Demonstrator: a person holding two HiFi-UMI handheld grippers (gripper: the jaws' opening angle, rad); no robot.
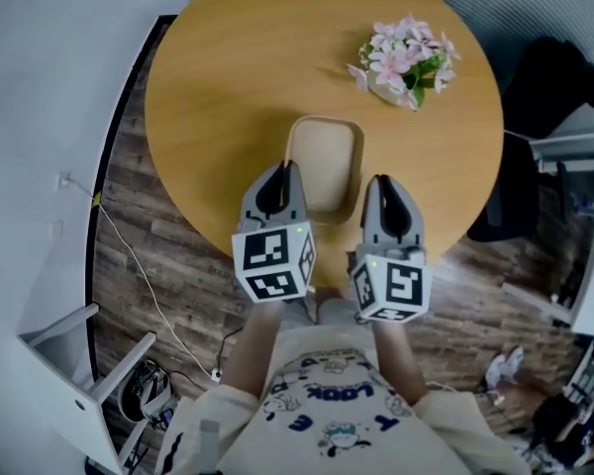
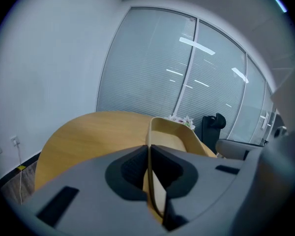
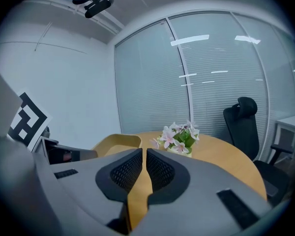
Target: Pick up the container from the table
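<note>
A beige, shallow rectangular container (image 1: 325, 161) is held between my two grippers over the near part of the round wooden table (image 1: 228, 77). My left gripper (image 1: 285, 174) is shut on the container's left wall, which shows as a thin rim (image 2: 160, 127) running out from between the dark pads. My right gripper (image 1: 379, 188) is shut on the right wall, a tan strip (image 3: 136, 193) pinched between its mesh pads. In the right gripper view the container's far corner (image 3: 115, 142) shows to the left. The container looks empty and seems to hang clear of the tabletop.
A small bunch of pink flowers (image 1: 406, 62) sits on the table's far right, also in the right gripper view as the flowers (image 3: 179, 137). A black office chair (image 1: 549, 92) stands right of the table. A white cable (image 1: 139, 275) trails over the wooden floor at the left.
</note>
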